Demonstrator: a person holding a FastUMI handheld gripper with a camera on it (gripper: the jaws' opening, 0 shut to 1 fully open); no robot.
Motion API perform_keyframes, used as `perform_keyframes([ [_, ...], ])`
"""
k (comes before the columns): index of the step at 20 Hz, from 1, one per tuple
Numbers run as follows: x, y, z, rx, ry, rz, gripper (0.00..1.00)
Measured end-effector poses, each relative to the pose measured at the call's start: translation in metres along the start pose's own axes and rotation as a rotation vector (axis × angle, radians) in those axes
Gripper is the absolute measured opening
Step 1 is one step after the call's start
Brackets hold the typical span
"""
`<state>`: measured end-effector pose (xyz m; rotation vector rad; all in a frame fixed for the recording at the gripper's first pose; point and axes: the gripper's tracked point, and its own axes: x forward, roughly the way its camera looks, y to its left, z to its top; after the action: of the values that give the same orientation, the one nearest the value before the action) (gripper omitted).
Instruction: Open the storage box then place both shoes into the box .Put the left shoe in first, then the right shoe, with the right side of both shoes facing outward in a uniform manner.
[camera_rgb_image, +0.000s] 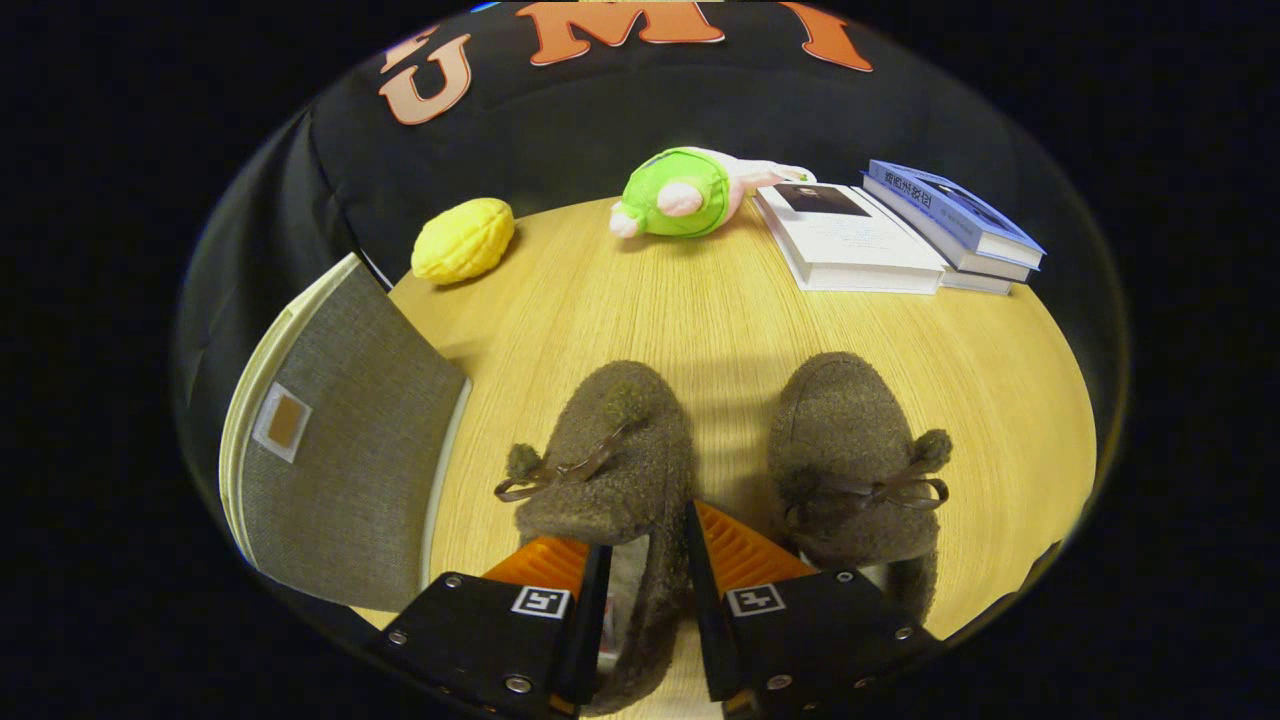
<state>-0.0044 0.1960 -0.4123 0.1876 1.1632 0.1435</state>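
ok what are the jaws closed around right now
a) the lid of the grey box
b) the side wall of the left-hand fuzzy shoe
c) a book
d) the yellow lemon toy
b: the gripper has one jaw inside the left-hand brown fuzzy shoe and one outside, pinching its side wall, while the other shoe sits beside it on the table.

2 fuzzy shoes (610, 450) (850, 455), 3 books at 1 o'clock (850, 240) (955, 205) (975, 282), 1 yellow lemon toy (463, 240), 1 green plush (680, 192), 1 grey storage box (345, 440).
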Motion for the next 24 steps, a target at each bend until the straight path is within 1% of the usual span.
perform_keyframes([
  [1,0.004,-0.002,0.002,0.01,-0.003,-0.011,0.33],
  [2,0.006,-0.001,0.003,0.026,-0.001,-0.01,0.28],
  [3,0.007,-0.002,0.006,0.029,-0.011,-0.009,0.22],
  [4,0.008,-0.004,0.01,0.02,-0.03,-0.014,0.2],
  [5,0.008,-0.006,0.012,0.018,-0.035,-0.024,0.15],
  [7,0.004,-0.002,0.01,0.047,-0.023,-0.016,0.07],
  [9,-0.005,0.009,0.014,0.1,-0.022,0.023,0.05],
  [11,-0.018,0.021,0.021,0.156,-0.029,0.055,0.05],
  [15,-0.049,0.044,0.041,0.146,-0.063,0.06,0.05],
  [20,-0.093,0.093,0.075,0.153,-0.126,0.113,0.05],
  [24,-0.12,0.136,0.099,0.156,-0.154,0.178,0.04],
])
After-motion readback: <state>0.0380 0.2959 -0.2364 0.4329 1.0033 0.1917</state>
